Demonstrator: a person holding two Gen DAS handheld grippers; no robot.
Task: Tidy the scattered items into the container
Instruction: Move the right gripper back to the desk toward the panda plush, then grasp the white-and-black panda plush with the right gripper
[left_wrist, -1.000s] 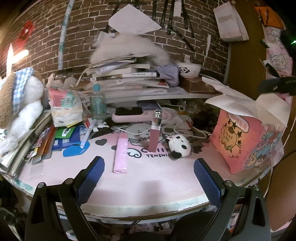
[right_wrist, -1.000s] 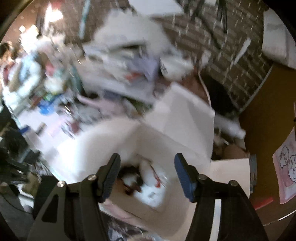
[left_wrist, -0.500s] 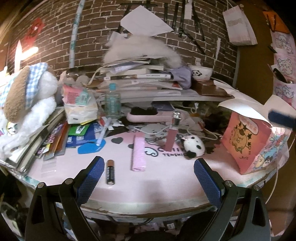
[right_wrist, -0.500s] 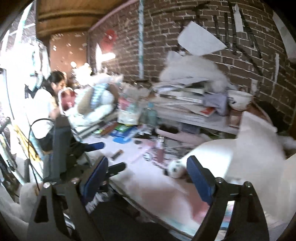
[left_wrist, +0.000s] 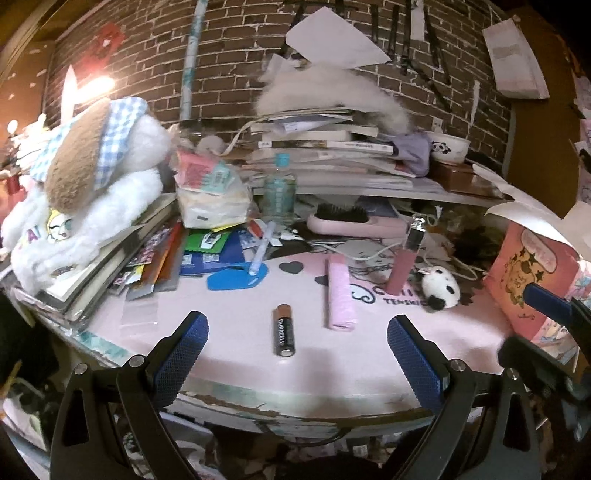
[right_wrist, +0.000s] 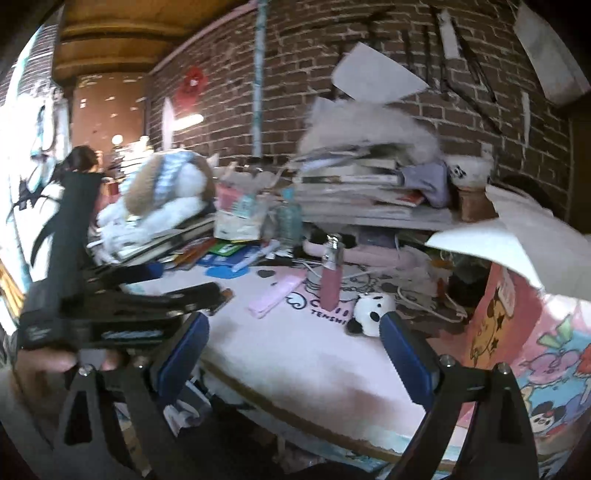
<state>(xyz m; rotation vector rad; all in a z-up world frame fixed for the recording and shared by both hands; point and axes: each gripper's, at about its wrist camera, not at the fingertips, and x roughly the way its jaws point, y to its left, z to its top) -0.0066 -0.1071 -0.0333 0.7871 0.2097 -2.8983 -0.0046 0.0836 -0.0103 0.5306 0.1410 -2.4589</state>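
- Left gripper (left_wrist: 295, 343): jaws spread wide and empty, hovering over the near edge of the pink desk (left_wrist: 236, 332), blue pads clear of everything.
- Right gripper (right_wrist: 293, 339): jaws have just been opening and now stand wide; nothing lies between them. It hangs over the desk's near edge, close to the right end.
- Battery (left_wrist: 283, 329): black with a copper end, lying flat near the near edge, just ahead of the left gripper's open jaws.
- Pink flat pack (left_wrist: 340, 291): lying lengthwise toward the middle of the desk, beside the battery but apart from it.
- Lip gloss tube (left_wrist: 402, 258): upright, silver cap uppermost, right of the pink pack.
- Panda toy (left_wrist: 441, 287): small, on its side, near the tube's base; in the right wrist view it sits just beyond the right finger (right_wrist: 400, 350).
- Pink cartoon box (left_wrist: 532, 280): the container, at the desk's right edge, white flaps standing open.
- Plush dog (left_wrist: 85, 192): on a stack of books at the left edge.
- Hairbrush (left_wrist: 351, 221): pink, along the far edge under the shelf of books.
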